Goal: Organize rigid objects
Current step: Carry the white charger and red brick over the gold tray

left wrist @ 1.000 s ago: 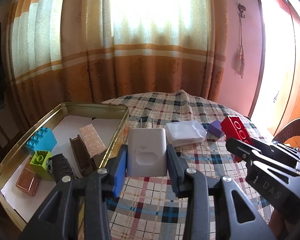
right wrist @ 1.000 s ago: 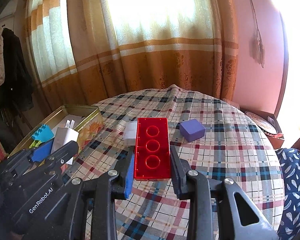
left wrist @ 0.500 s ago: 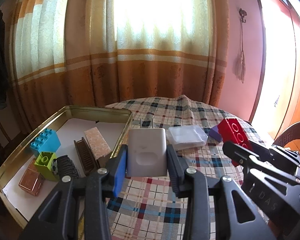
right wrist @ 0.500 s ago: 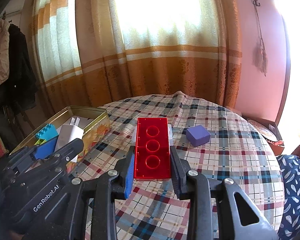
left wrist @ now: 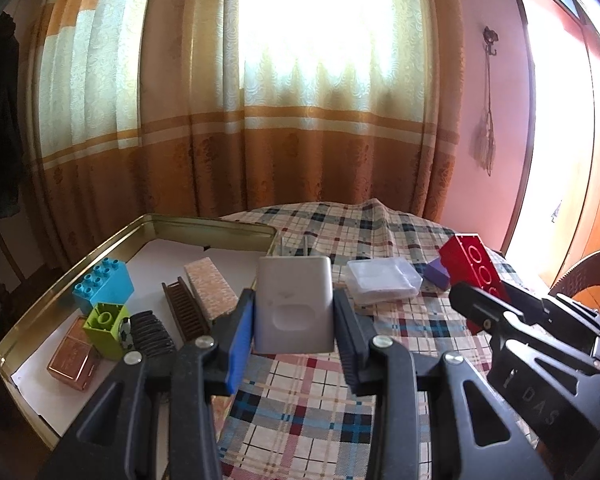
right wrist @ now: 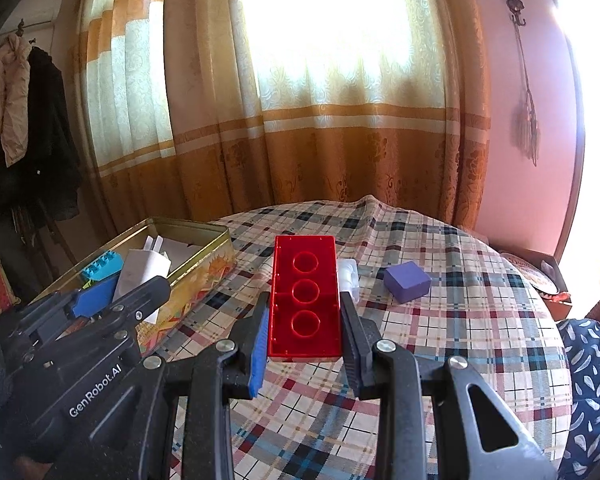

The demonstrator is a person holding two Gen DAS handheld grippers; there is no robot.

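My left gripper [left wrist: 294, 320] is shut on a white plug adapter [left wrist: 294, 304] with two prongs on top, held above the table beside the gold tin's near corner. My right gripper [right wrist: 305, 320] is shut on a long red brick [right wrist: 305, 296] with three round holes, held above the checked tablecloth. The gold tin tray [left wrist: 204, 226] at the left holds a blue brick [left wrist: 102, 284], a green brick [left wrist: 106, 330], a brown comb [left wrist: 184, 310], a speckled block [left wrist: 210, 288] and a copper box [left wrist: 72, 364]. The right gripper with the red brick [left wrist: 476, 268] shows in the left wrist view.
A clear plastic box [left wrist: 382, 280] and a purple cube [right wrist: 406, 282] lie on the checked tablecloth [right wrist: 440, 320]. Curtains hang behind the round table. Coats hang at the far left [right wrist: 28, 120]. A wicker chair [left wrist: 588, 272] stands at the right.
Both grippers have risen and tilted up a little, so the tin and table objects sit lower in view. Each still holds its object.
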